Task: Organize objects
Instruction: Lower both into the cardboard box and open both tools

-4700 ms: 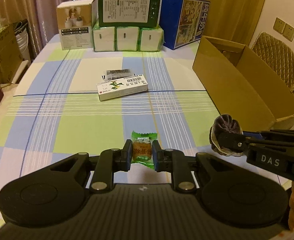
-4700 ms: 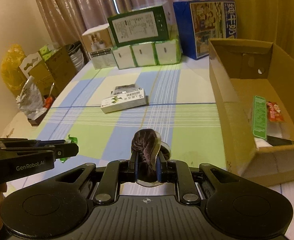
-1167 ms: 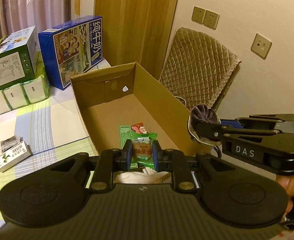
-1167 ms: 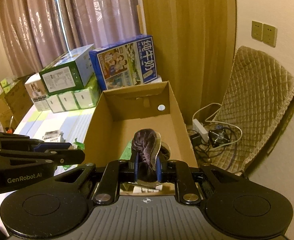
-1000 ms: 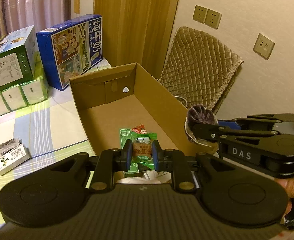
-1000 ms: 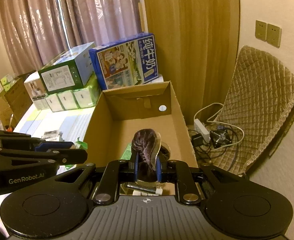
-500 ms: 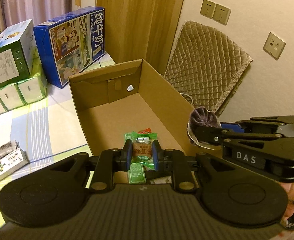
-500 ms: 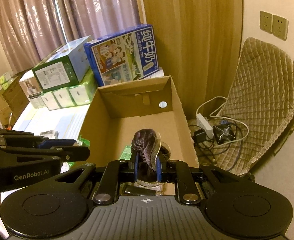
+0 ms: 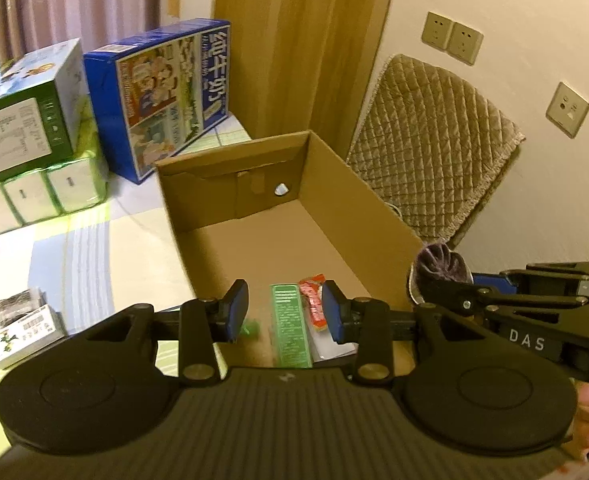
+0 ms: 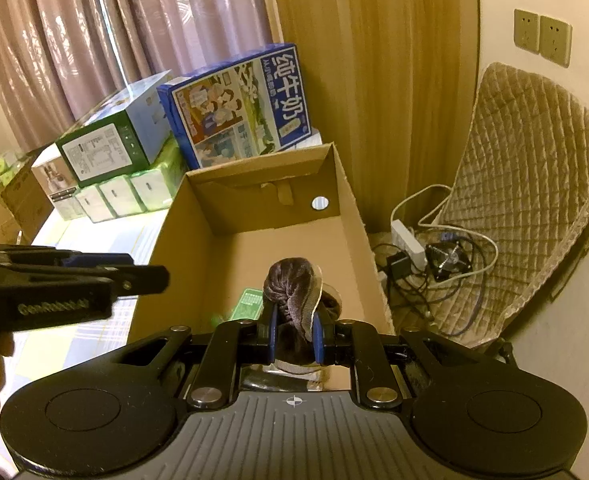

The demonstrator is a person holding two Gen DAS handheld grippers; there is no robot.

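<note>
My left gripper [image 9: 285, 308] hangs open over the near end of the cardboard box [image 9: 334, 184]. A small green-wrapped candy [image 9: 250, 326] shows as a green blur just below its left finger, free of the pads. A flat green packet [image 9: 290, 328] and a red sachet [image 9: 314, 300] lie on the box floor. My right gripper [image 10: 293, 332] is shut on a dark purple pleated item in a clear wrapper [image 10: 290, 292], held above the same box [image 10: 166, 248]. The left gripper [image 10: 150, 276] reaches in from the left there.
On the checked tablecloth lie a white medicine box [image 9: 18, 336], a blue milk carton box [image 9: 166, 92], a green box [image 9: 22, 128] and tissue packs. A quilted chair [image 9: 434, 168] stands right of the box. A power strip and cables [image 10: 414, 248] lie on the floor.
Both grippers moved from the table to above the cardboard box. The left gripper has opened and let go of the green candy. The right gripper still holds the purple item.
</note>
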